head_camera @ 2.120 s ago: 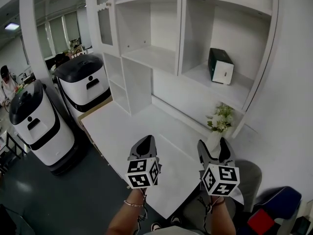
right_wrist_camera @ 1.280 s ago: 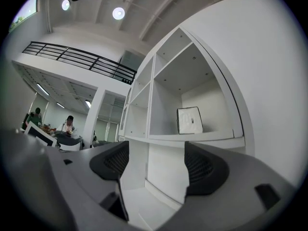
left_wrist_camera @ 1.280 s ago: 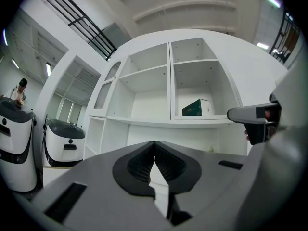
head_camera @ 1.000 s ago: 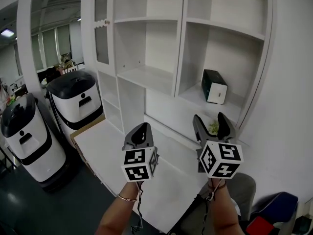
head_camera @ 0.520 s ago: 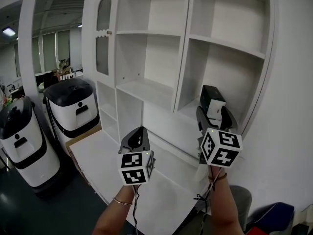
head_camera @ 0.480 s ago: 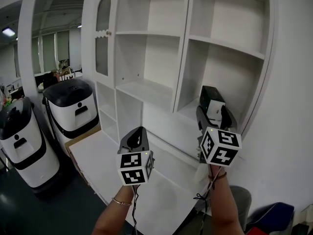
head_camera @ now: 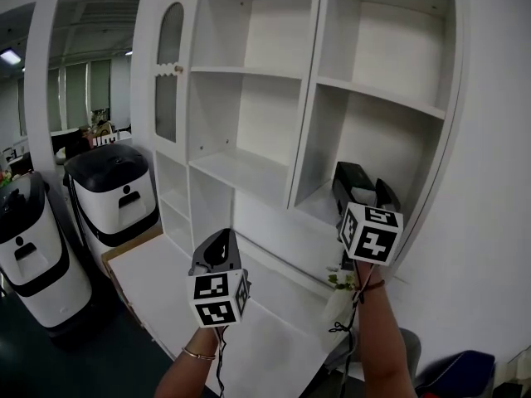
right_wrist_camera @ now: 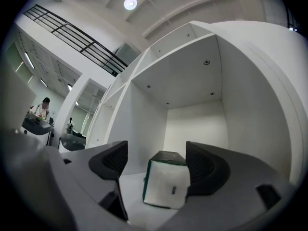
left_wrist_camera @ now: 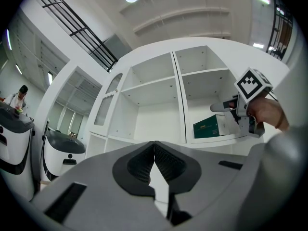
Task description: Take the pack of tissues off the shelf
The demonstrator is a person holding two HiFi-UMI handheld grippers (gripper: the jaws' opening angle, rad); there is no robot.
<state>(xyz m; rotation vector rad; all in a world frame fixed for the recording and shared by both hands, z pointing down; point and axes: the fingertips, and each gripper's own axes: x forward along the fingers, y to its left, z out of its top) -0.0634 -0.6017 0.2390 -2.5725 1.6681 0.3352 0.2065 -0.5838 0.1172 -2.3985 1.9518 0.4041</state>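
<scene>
The pack of tissues (right_wrist_camera: 166, 185), dark green with a white end face, lies on the white shelf (head_camera: 319, 205) in the lower right compartment. In the head view only its dark top (head_camera: 349, 175) shows behind my right gripper (head_camera: 366, 196). In the right gripper view my right gripper (right_wrist_camera: 159, 163) is open with the pack between its jaws: the right jaw sits against the pack's side and a gap remains on the left. My left gripper (head_camera: 217, 252) hangs lower, over the counter, shut with nothing in it (left_wrist_camera: 154, 156). The left gripper view also shows the pack (left_wrist_camera: 211, 127).
The shelf unit's other compartments (head_camera: 249, 123) hold nothing. A white counter (head_camera: 166, 265) runs below, with a small flower vase (head_camera: 338, 292) under my right arm. Two white robots with black tops (head_camera: 110, 196) stand at the left. A person (left_wrist_camera: 18, 98) stands far off.
My right gripper has risen and pushed forward into the shelf compartment until its jaws flank the tissue pack. My left gripper has sunk a little and stays shut.
</scene>
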